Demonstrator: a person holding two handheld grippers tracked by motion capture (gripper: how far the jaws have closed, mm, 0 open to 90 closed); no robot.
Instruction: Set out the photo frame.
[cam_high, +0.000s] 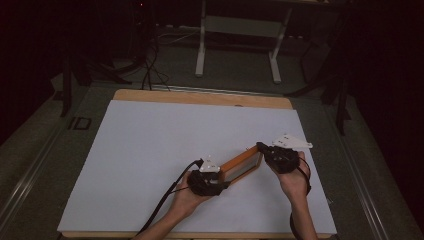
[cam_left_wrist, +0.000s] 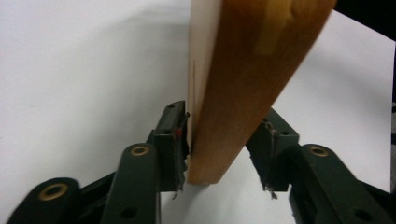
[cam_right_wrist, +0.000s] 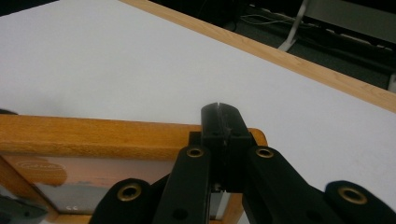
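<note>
Near the worktop's (cam_high: 150, 150) front edge, the right gripper (cam_high: 261, 147) clamps the wooden frame's (cam_high: 242, 165) corner; the left gripper (cam_high: 220, 176) straddles its other end, half-open, one pad touching.

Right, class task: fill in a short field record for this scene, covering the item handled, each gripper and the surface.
Item: wooden picture frame, held up off the table between the two grippers
Left gripper: jaws either side of the frame's near end, one pad touching, the other apart
Right gripper: jaws shut, at the frame's far corner
Surface: white sheet over a wooden table
</note>
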